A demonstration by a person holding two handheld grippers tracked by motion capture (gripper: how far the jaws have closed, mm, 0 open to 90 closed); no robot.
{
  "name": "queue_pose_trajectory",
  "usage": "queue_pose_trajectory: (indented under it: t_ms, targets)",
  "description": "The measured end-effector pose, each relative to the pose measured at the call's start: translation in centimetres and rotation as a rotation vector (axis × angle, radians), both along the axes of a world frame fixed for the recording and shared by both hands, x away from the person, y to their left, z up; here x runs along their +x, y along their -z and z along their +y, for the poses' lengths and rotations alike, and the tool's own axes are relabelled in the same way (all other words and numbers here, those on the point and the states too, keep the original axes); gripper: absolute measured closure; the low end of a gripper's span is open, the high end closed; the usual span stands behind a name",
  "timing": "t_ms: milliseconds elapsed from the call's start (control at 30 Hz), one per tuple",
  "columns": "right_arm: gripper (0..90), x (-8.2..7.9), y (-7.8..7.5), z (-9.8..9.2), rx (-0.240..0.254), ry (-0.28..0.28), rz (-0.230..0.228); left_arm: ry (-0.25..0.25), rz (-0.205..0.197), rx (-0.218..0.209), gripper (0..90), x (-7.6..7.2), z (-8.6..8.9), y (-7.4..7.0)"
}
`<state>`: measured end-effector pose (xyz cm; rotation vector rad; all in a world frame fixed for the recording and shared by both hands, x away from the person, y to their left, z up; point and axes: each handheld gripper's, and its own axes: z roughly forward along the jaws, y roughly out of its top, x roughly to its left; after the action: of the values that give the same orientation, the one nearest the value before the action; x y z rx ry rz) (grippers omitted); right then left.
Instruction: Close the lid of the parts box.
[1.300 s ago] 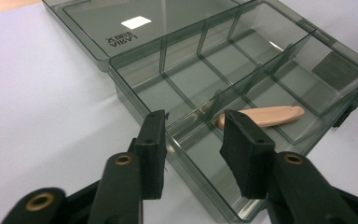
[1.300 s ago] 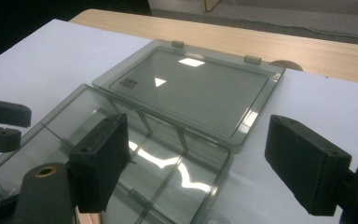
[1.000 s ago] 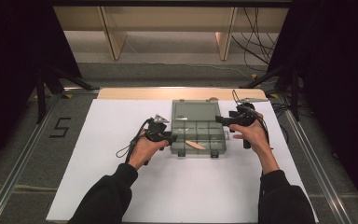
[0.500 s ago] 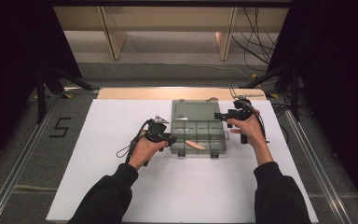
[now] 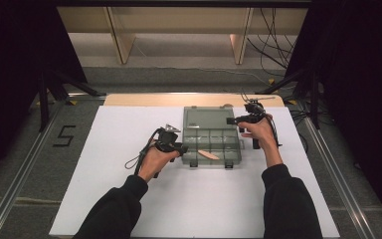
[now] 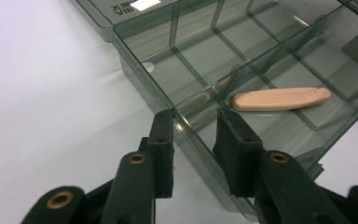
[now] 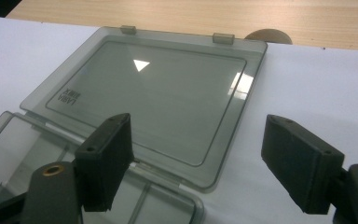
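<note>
A white tabletop [image 5: 104, 199] carried everything, with a strip of bare wood [image 5: 144, 100] along its far edge. Near the middle of that far edge lay a smoky transparent compartment box [image 5: 211, 144], its lid [image 7: 154, 98] swung fully open and lying flat on the tabletop toward the wooden strip, two latch tabs at the lid's far rim. The tray part sat on the near side of the lid, split by clear dividers into several compartments.

The left gripper [image 6: 193, 140], held in the person's left hand [image 5: 154, 160], sat at the tray's near left corner. Its jaws straddled the tray's left wall, one outside and one inside; they had just been closing a little, and the outer jaw looked to be against the wall, though whether both pads pressed on it could not be told.

The right gripper [image 7: 198, 154], in the right hand [image 5: 259, 132], hung over the box's far right corner, above the hinge line between lid and tray. Its jaws stood wide apart with nothing between them.

A slim pinkish-beige piece [image 6: 281, 99] lay flat in a near-row compartment of the tray, just beyond the left gripper's inner jaw and apart from it.
</note>
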<state>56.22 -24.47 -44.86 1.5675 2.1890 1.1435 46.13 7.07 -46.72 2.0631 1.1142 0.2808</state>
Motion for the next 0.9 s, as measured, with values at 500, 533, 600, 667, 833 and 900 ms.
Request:
queue_pose_trajectory:
  t_ms: [500,533,600,667,833,900]
  targets:
    - [27.2,1.0,1.6,0.6,0.005,0.033,0.057,0.011,0.008,-0.005,67.8,0.1,0.2,0.0]
    - [27.2,1.1,1.7,0.6,0.007,0.032,0.052,0.011,0.008,-0.005,67.9,0.1,0.2,0.0]
    - [27.2,1.3,2.0,0.5,-0.015,0.029,0.053,0.011,0.007,-0.003,67.9,0.0,0.2,0.0]
    - [27.2,1.4,2.1,0.4,-0.015,0.023,0.045,0.010,0.008,-0.003,67.9,0.1,0.2,0.0]
    - [28.6,1.6,2.0,0.6,0.005,0.029,0.067,0.011,0.009,-0.006,67.9,0.1,0.2,0.0]
    - [28.6,1.7,2.1,0.6,-0.007,0.019,0.054,0.011,0.008,-0.006,67.9,0.1,0.2,0.0]
